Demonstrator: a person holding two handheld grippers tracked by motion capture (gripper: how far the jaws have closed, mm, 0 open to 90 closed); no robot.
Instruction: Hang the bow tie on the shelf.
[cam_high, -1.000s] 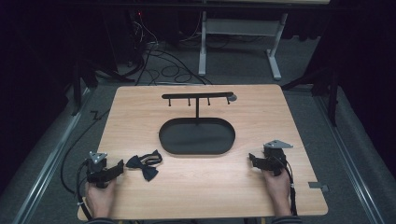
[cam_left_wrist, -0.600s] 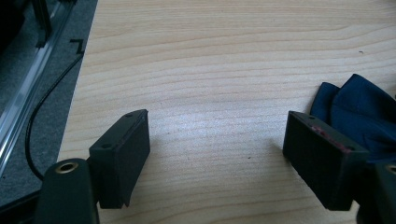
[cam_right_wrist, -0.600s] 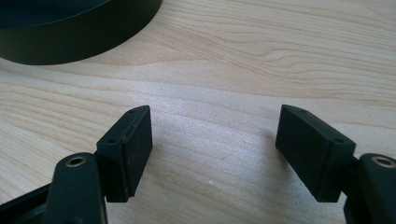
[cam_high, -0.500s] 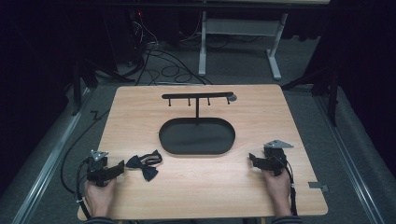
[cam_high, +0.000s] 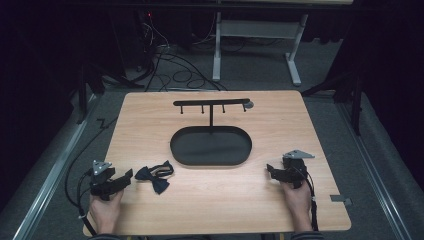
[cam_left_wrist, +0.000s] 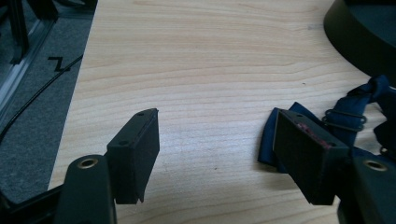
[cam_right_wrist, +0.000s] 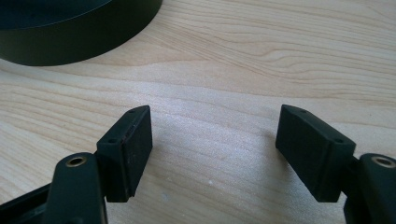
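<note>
Left hand-held gripper (cam_left_wrist: 215, 154) spread, jaws just been closing, beside bow tie (cam_high: 154, 176); no writing readable.

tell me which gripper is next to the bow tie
The left gripper: the bow tie lies just beside its jaws, while the right gripper has bare table before it.

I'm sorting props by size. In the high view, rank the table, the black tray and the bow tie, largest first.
1. table
2. tray
3. bow tie

Navy bow tie (cam_high: 154, 176), black oval tray (cam_high: 210, 146), pale wood-grain table (cam_high: 225, 200)
</note>
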